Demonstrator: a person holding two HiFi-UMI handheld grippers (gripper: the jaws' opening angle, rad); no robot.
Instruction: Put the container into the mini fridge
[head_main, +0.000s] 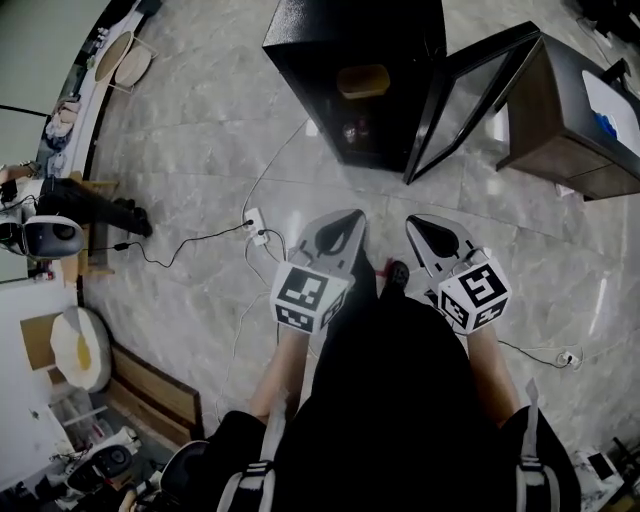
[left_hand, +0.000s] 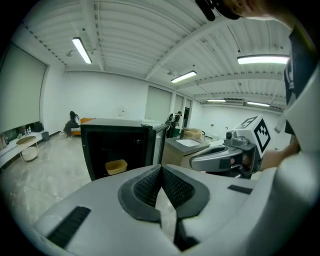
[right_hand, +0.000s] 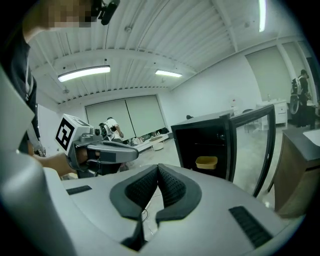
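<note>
Bright ceiling strip lights, fisheye distortion

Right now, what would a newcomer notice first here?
The black fridge stands on the floor ahead, its glass door swung open, with a yellow container inside. Nearer, the left gripper and right gripper are held side by side, both shut and empty.

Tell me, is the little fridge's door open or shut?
Open: the door stands swung away from the mini fridge, showing the yellow container inside.

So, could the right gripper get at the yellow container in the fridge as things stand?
Probably yes: the door stands open with nothing before the container, though the right gripper is shut and some way off.
</note>
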